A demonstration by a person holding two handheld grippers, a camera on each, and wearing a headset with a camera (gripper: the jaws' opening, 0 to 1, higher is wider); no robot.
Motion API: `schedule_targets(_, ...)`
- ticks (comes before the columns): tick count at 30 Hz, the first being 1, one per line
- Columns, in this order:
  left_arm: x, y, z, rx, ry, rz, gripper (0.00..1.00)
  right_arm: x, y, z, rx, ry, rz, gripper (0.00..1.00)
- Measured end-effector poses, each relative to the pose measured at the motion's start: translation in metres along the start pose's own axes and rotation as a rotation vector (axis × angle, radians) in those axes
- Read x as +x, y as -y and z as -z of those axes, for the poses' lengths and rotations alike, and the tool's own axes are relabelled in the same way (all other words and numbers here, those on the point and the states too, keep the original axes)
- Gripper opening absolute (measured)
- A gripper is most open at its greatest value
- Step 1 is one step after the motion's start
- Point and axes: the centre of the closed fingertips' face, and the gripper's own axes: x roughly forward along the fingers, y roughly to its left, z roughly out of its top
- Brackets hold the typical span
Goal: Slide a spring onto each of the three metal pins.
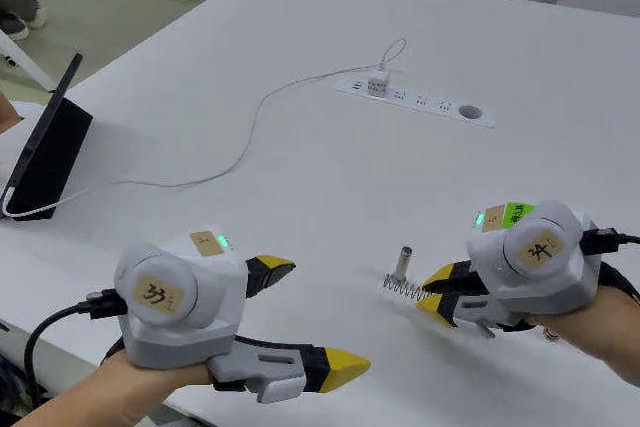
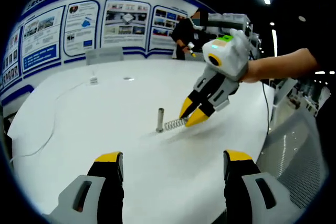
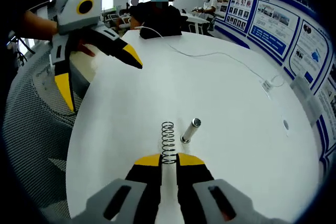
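Just off the upright metal pin (image 1: 404,262), the spring (image 3: 168,142) lies close to the white table (image 1: 330,167), stretched between the pin's foot and the right tool (image 3: 168,160). That tool's yellow-tipped jaws are nearly closed, pinching the spring by its near end. The far end of the coil reaches the base of the pin, and whether it touches cannot be told. No coil is around the pin, and its top is bare. The left tool (image 2: 173,156) is held well apart from the pin on the other side, pointing toward it, its jaws spread wide with nothing between them. Farther back on the table, a white power strip (image 1: 415,100) has a plug in it. A thin white cable (image 1: 250,137) runs from it to a dark tablet (image 1: 45,157) propped at the left edge.
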Motion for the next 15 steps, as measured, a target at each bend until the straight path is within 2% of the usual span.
schedule_targets(6, 0.0, 0.001, 0.0, 0.024, -0.012, -0.002, 0.78, -0.019, 0.001, 0.006, -0.007, 0.022, 0.012, 0.11)
schedule_targets(8, 0.0, 0.001, -0.001, 0.026, -0.012, -0.004, 0.78, -0.026, 0.007, 0.004, -0.034, 0.045, 0.049, 0.11)
schedule_targets(10, -0.002, -0.001, -0.003, 0.03, -0.011, -0.014, 0.78, -0.032, 0.008, 0.004, -0.016, 0.057, 0.044, 0.11)
schedule_targets(15, -0.003, -0.001, -0.017, 0.051, 0.0, -0.022, 0.77, -0.043, 0.009, 0.003, -0.027, 0.074, 0.053, 0.11)
